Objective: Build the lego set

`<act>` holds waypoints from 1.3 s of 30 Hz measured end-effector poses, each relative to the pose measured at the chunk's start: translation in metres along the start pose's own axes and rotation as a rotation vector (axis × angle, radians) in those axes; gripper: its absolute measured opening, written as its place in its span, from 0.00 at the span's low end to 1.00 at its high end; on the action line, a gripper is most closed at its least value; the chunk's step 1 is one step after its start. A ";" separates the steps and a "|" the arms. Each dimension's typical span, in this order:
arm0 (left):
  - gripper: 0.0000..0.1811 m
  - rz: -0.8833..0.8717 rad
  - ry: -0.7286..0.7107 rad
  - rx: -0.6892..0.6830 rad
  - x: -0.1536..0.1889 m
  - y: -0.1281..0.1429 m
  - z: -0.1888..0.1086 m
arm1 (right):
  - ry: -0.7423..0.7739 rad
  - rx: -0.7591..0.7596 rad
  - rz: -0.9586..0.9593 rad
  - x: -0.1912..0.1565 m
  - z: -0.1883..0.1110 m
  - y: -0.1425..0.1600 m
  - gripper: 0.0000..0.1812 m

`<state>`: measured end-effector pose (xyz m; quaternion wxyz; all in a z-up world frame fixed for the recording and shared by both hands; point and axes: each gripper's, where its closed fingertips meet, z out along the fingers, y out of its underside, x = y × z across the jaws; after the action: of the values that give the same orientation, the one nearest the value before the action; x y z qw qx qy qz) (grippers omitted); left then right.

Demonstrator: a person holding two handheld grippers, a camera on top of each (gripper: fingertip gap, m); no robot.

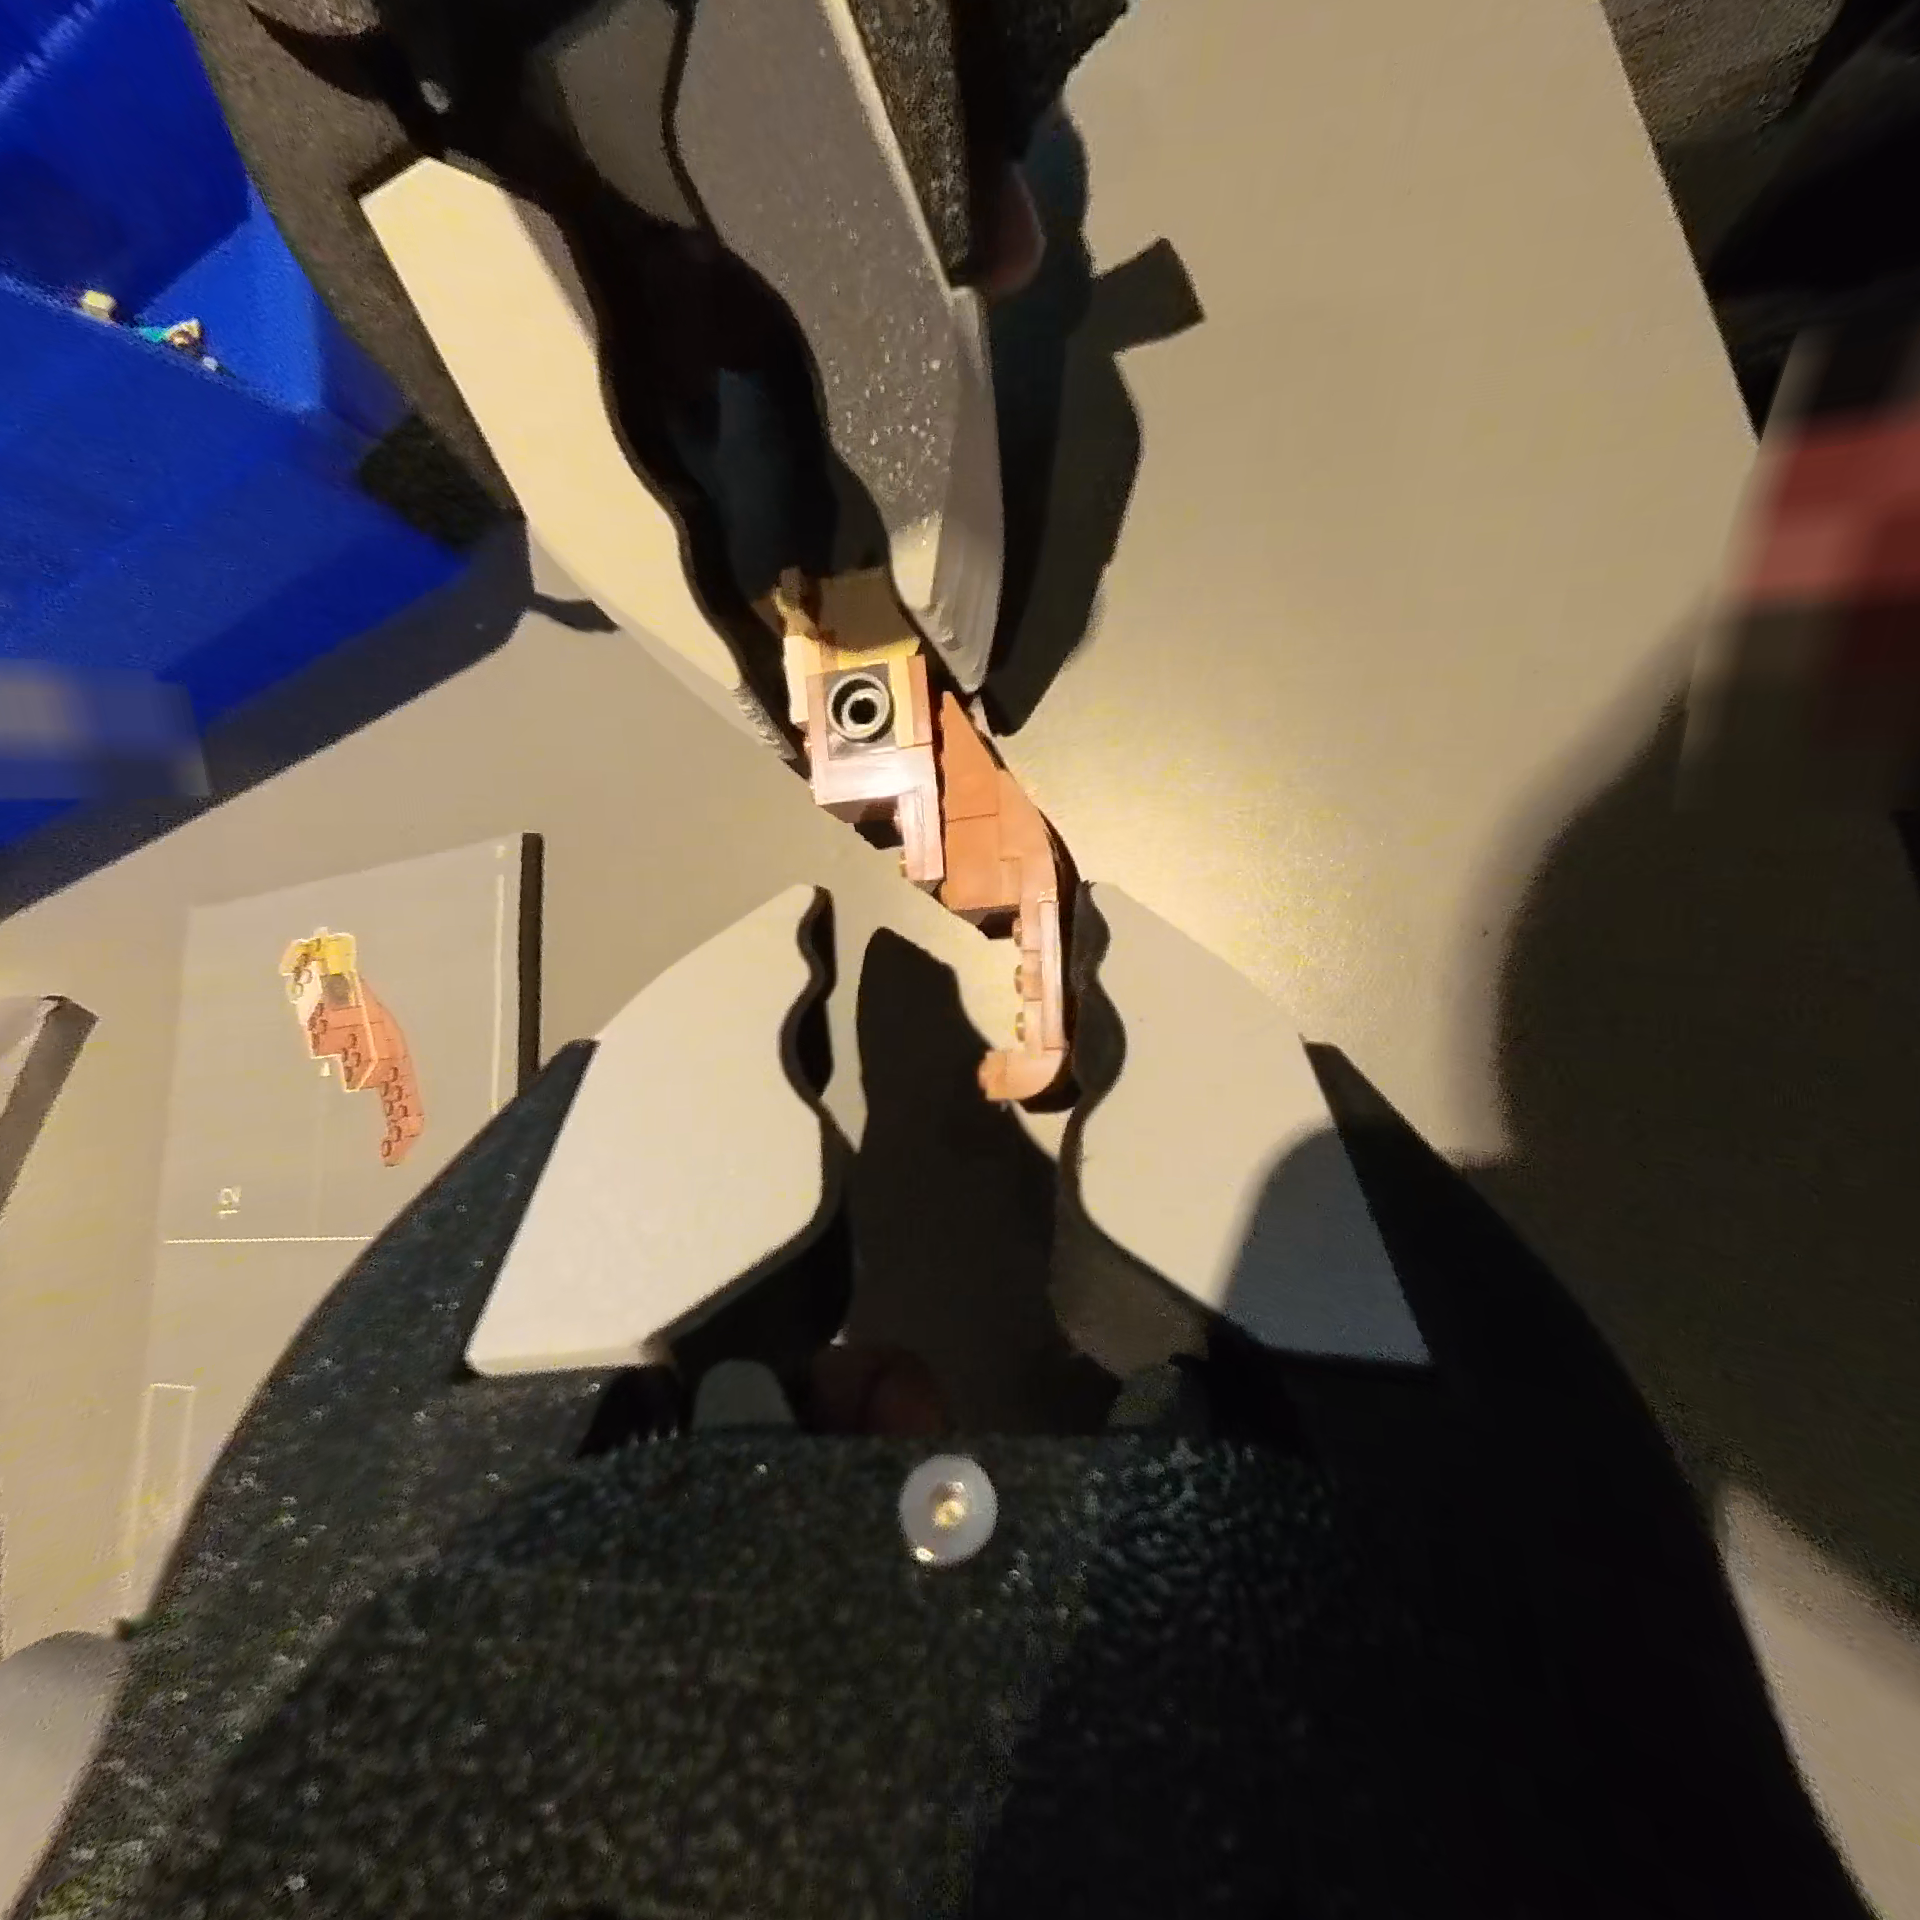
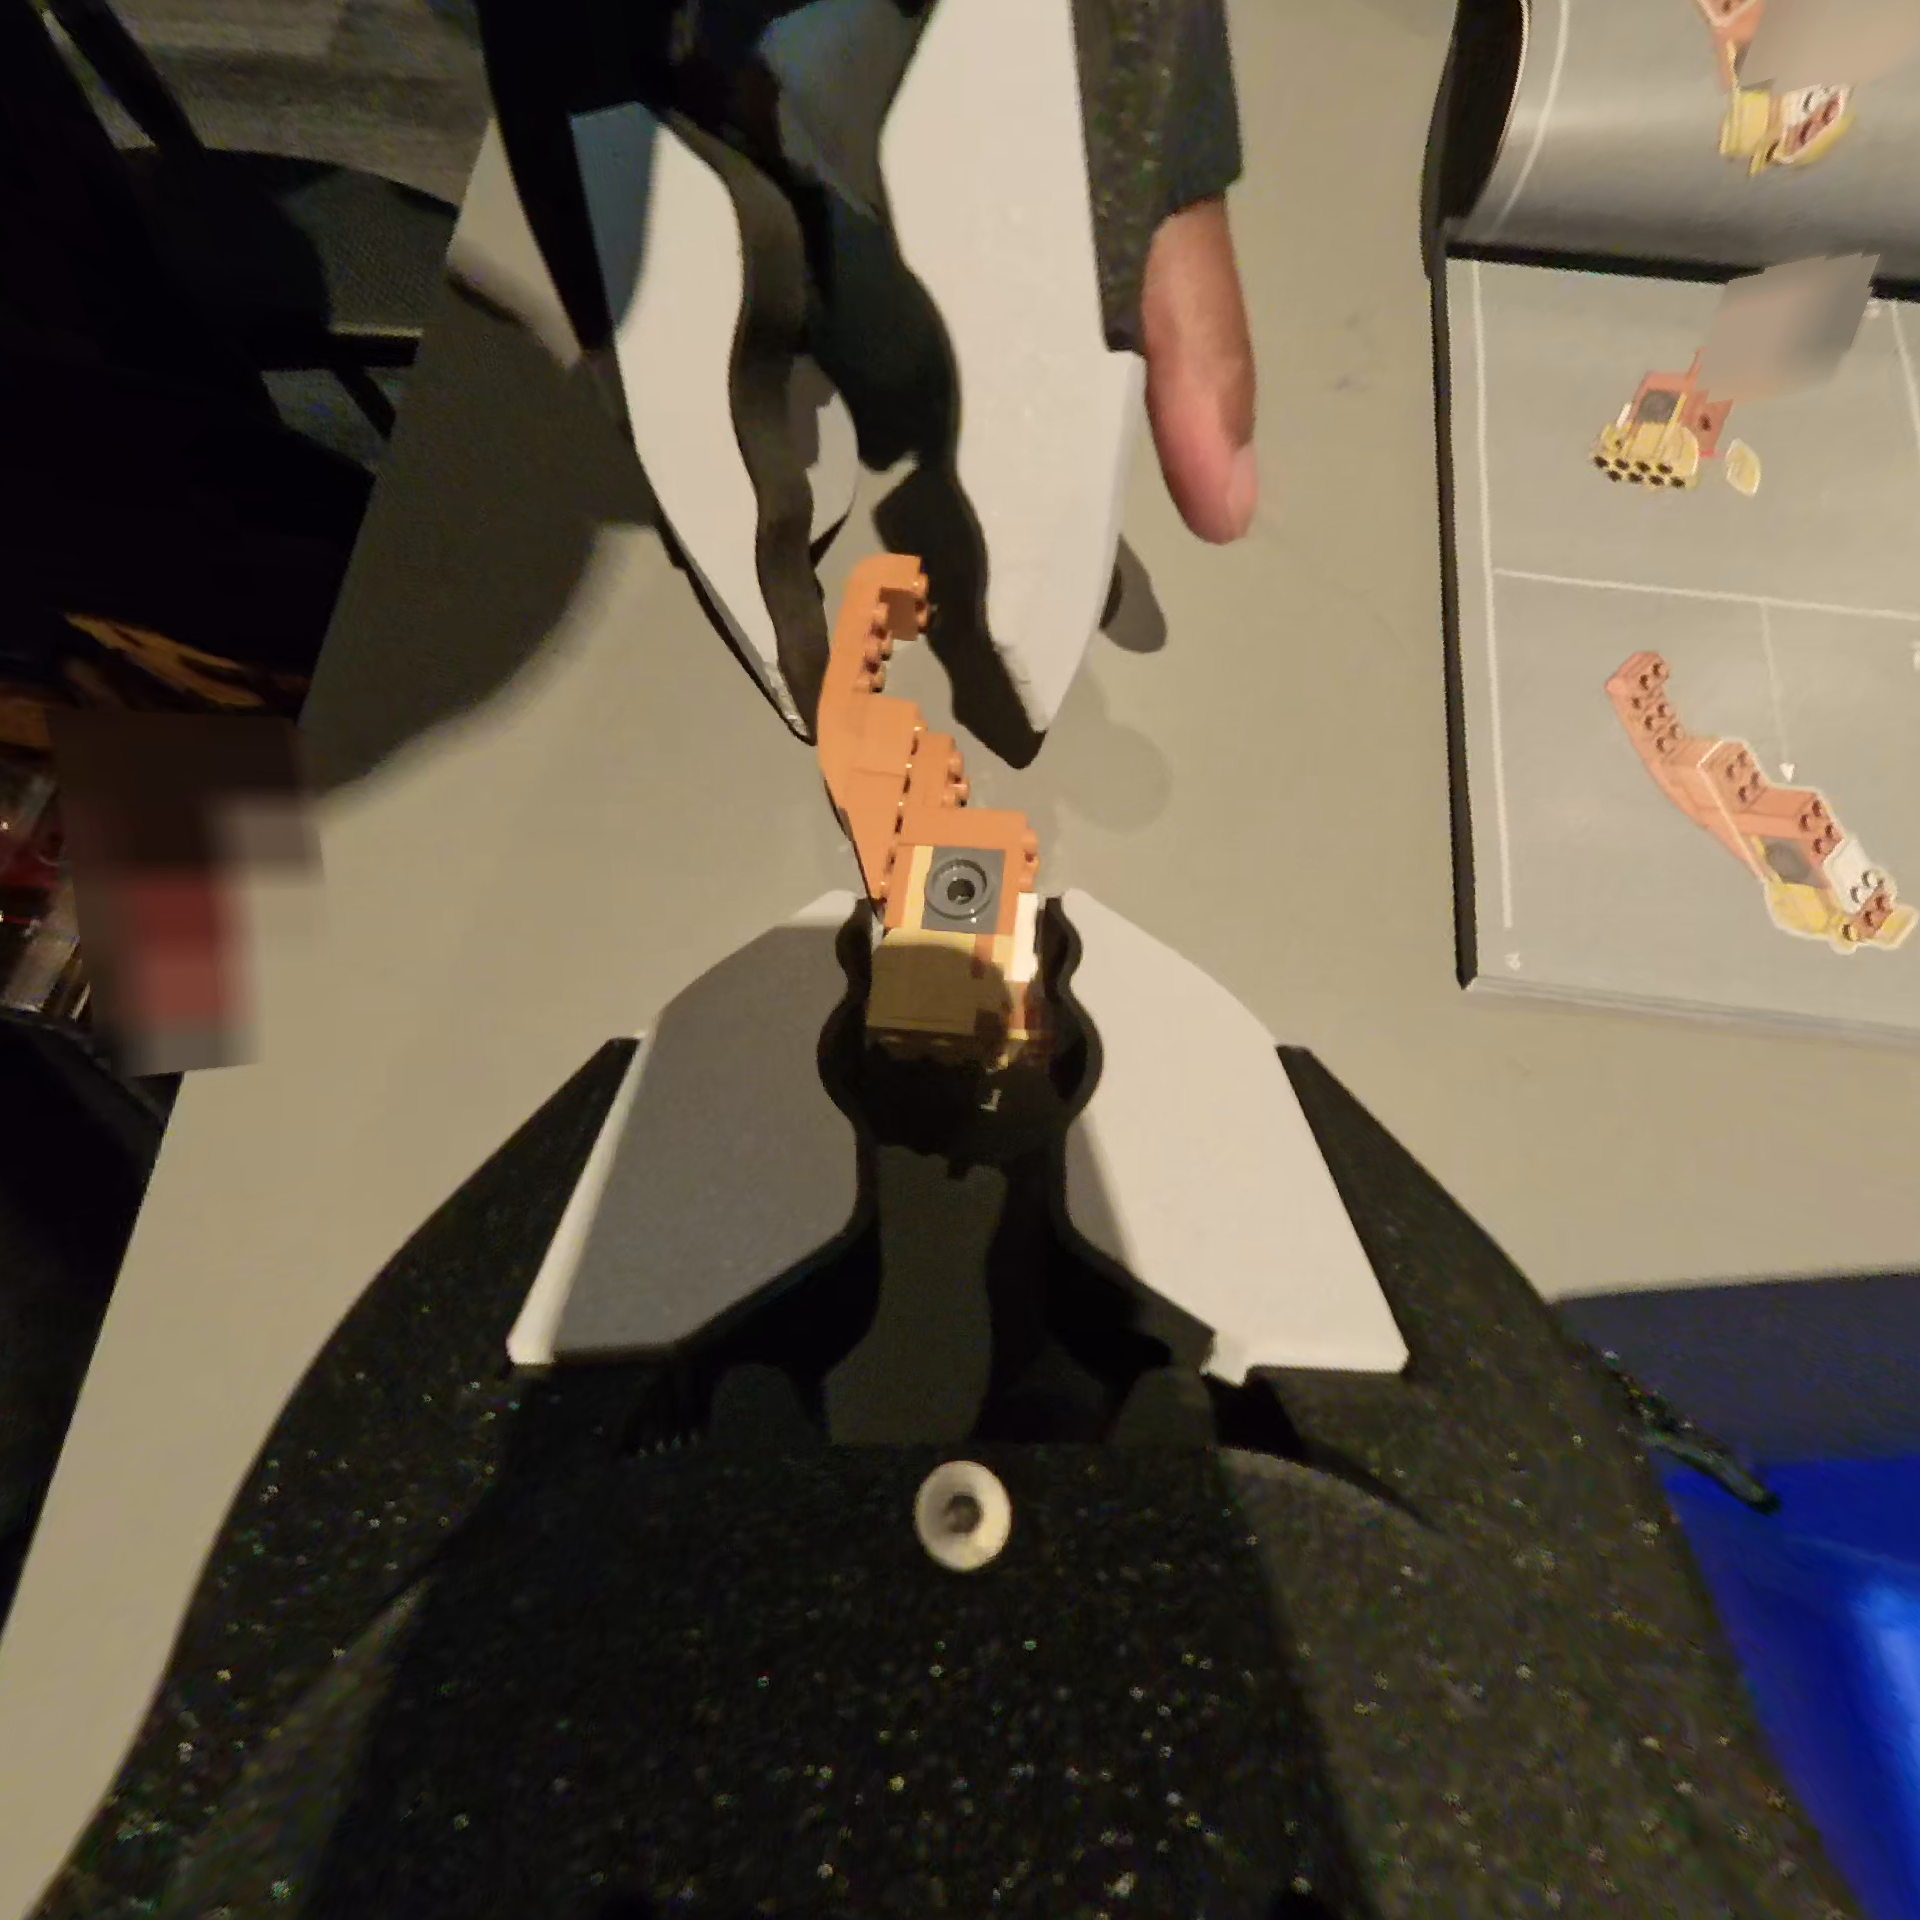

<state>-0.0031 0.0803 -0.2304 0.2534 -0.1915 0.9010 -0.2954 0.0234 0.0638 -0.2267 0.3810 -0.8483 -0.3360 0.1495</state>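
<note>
Lego assembly (image 2: 914,800): curved brown studded arm, tan base, grey round-holed tile

Grey table (image 2: 1299,1143) bears instruction booklet (image 2: 1662,831) and blue bin (image 1: 156,520).

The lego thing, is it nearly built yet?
Partly. A curved brown lego piece with a tan end is already clicked together. The right hand-held gripper pinches its tan end; the left hand-held gripper sits open around its tail. The instruction booklet lies open, so more steps probably remain.
</note>
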 end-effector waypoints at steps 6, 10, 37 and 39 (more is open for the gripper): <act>0.23 0.007 -0.013 -0.006 0.001 0.001 -0.001 | 0.020 0.000 0.044 0.001 0.000 0.000 0.17; 0.23 -0.007 -0.010 0.006 0.001 0.001 -0.002 | 0.043 0.004 0.062 0.004 -0.002 0.001 0.16; 0.21 0.003 -0.016 0.004 -0.002 0.002 0.000 | 0.013 -0.056 0.068 0.002 0.003 0.005 0.19; 0.21 0.005 -0.022 -0.006 -0.002 0.003 -0.001 | 0.023 -0.050 0.067 0.002 0.000 0.006 0.20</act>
<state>-0.0032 0.0839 -0.2306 0.2635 -0.1932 0.8996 -0.2899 0.0273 0.0622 -0.2313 0.3583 -0.8700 -0.3068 0.1438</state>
